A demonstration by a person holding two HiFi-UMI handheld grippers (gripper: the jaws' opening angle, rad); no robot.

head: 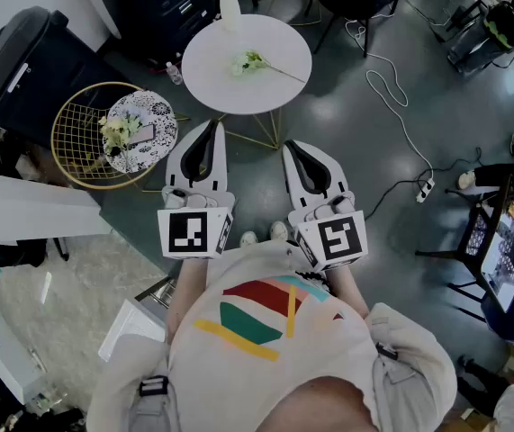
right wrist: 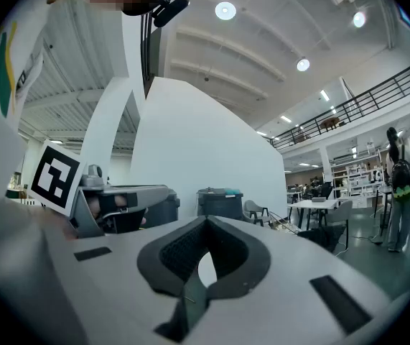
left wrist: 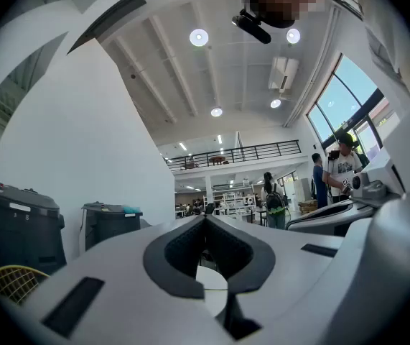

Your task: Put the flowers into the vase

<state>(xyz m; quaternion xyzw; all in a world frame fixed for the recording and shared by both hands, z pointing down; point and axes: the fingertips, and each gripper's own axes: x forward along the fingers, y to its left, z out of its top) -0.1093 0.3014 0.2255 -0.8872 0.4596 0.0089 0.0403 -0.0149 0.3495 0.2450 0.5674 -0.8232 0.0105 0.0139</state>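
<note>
Grey floor spreads below, with a round white desk (head: 275,84) ahead. 1 flower (head: 252,62) lies near the desk's middle, and a white vase (head: 229,12) stands at its far edge, apart from the flower. The left gripper (head: 213,126) and right gripper (head: 290,145) hover level, short of the desk. Both pairs of jaws are pressed together, with nothing between them. More flowers (head: 117,131) rest on a gold wire stand (head: 72,138) to the left.

You hold L gripper (head: 210,126) & R gripper (head: 291,145) side by side, jaws together, nothing btw them, near the round white table (head: 238,93). One flower (head: 253,62) lies on it, vase (head: 229,12) at far edge.
</note>
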